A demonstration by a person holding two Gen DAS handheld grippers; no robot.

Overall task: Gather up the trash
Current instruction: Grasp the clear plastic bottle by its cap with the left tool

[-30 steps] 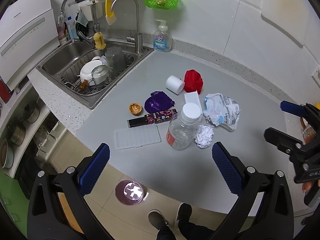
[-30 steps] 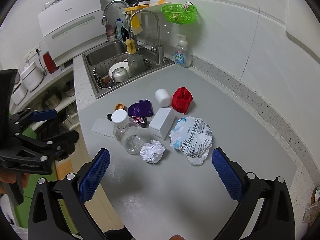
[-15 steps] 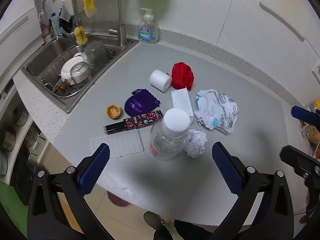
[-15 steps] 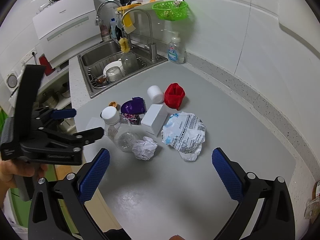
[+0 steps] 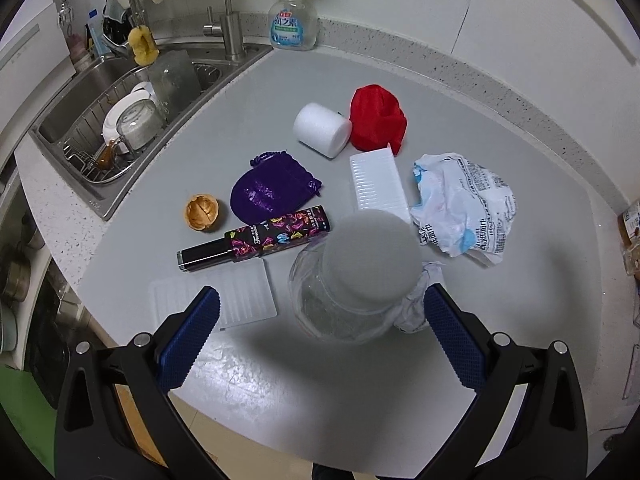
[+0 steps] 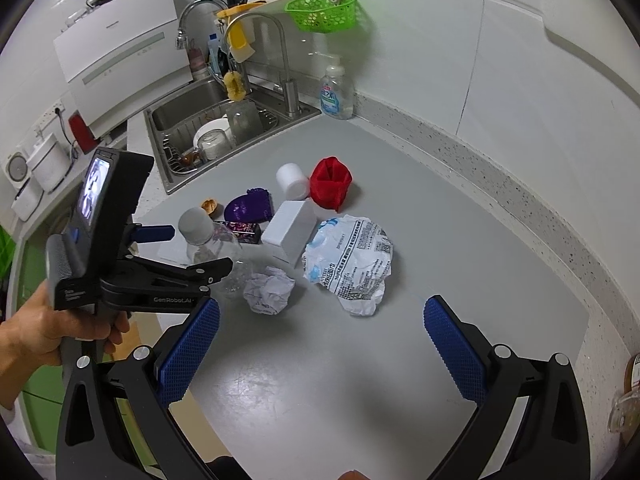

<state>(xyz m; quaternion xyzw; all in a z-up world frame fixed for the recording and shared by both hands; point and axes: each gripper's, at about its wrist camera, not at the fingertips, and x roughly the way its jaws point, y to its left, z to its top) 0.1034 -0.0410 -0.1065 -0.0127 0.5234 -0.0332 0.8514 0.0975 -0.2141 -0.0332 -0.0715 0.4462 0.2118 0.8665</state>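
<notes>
A clear plastic bottle point(image 5: 340, 312) with a white cap point(image 6: 195, 220) stands on the grey counter point(image 5: 520, 320). My left gripper point(image 5: 318, 308) hangs over it with its jaws closing. The bottle stands between the pads, which are apart from it. The right wrist view shows the left gripper point(image 6: 188, 249) held by a hand. A crumpled paper ball point(image 6: 268, 292) lies beside the bottle. Beyond it lie a crumpled printed wrapper point(image 5: 464, 204) and a white box point(image 5: 378, 182). My right gripper point(image 6: 320, 312) is open above bare counter, nothing between its fingers.
A red bag point(image 5: 376, 120), a white foam roll point(image 5: 320, 128), a purple pouch point(image 5: 268, 192), a nutshell point(image 5: 202, 212), a patterned dark box point(image 5: 256, 240) and a ribbed white lid point(image 5: 244, 296) lie around. The sink point(image 5: 56, 128) is at far left, a soap bottle point(image 5: 292, 20) by the wall.
My left gripper has come down and forward over the bottle, which now fills the gap between its fingers. In the right wrist view it has moved in from the left. The right gripper has hardly moved.
</notes>
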